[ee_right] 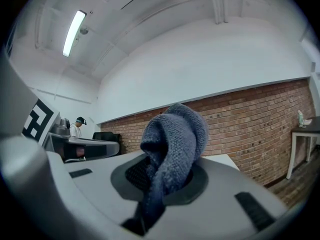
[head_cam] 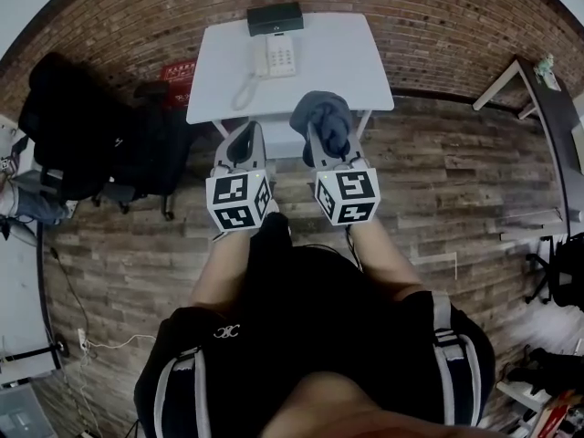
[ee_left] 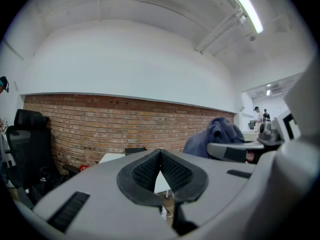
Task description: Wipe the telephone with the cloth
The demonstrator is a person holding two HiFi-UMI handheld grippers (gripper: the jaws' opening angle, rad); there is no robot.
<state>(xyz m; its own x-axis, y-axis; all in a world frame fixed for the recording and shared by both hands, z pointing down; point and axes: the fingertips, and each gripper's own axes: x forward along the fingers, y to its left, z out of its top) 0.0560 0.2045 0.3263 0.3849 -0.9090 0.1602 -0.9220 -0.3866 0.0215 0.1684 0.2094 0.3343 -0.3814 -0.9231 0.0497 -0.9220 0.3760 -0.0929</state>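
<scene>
A white telephone (head_cam: pixel 275 58) with a coiled cord lies on the white table (head_cam: pixel 338 67), near its far side. My right gripper (head_cam: pixel 327 146) is shut on a grey-blue cloth (head_cam: pixel 325 119), which bunches up above the jaws (ee_right: pixel 172 136). It hovers at the table's near edge. My left gripper (head_cam: pixel 245 144) is shut with nothing in it, its black pads (ee_left: pixel 150 171) pressed together. It is held level with the right one, short of the table. The cloth (ee_left: pixel 216 136) also shows at the right of the left gripper view.
A black box (head_cam: pixel 274 17) sits at the table's far edge behind the telephone. A brick wall (head_cam: pixel 429 26) runs behind. A black office chair (head_cam: pixel 100 144) stands to the left and another desk (head_cam: pixel 547 108) to the right. The floor is wood plank.
</scene>
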